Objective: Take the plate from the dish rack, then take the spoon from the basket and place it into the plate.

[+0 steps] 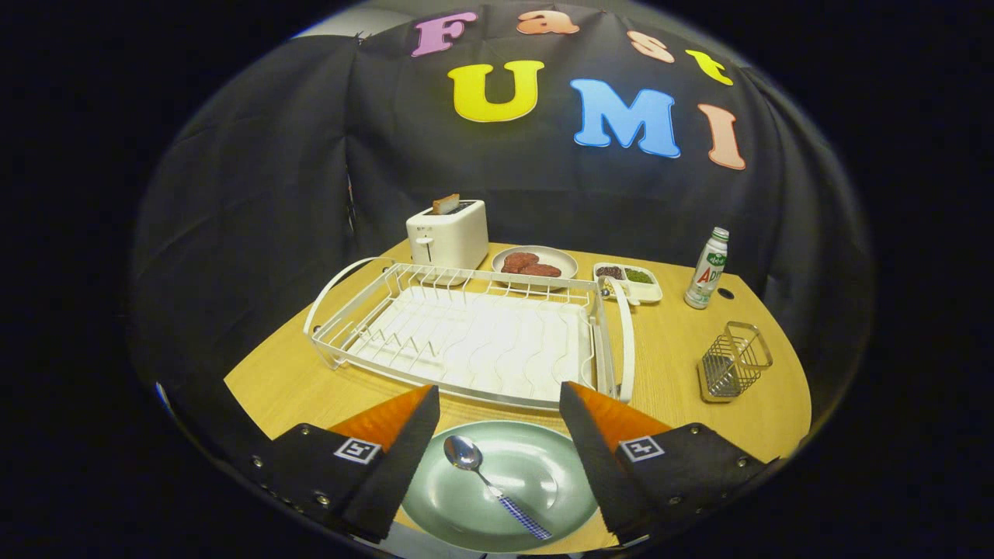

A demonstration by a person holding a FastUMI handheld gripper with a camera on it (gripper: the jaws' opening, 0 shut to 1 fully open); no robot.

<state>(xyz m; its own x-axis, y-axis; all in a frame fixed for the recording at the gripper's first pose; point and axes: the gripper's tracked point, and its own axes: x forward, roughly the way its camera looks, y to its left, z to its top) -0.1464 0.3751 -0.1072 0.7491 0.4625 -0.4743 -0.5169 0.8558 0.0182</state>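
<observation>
Spoon [489, 485] lying in green plate [536, 473], hand-held gripper [499, 396] spread wide, empty, above it

A spoon [489, 485] is seen lying in the plate [543, 473] between the open tool's [499, 400] fingers, rack [474, 334] beyond.

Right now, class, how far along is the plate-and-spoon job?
Both steps look done: the plate lies on the table before the empty dish rack, and the spoon lies in it. The gripper is open, holding nothing. The basket looks empty. Nothing seems left.
</observation>
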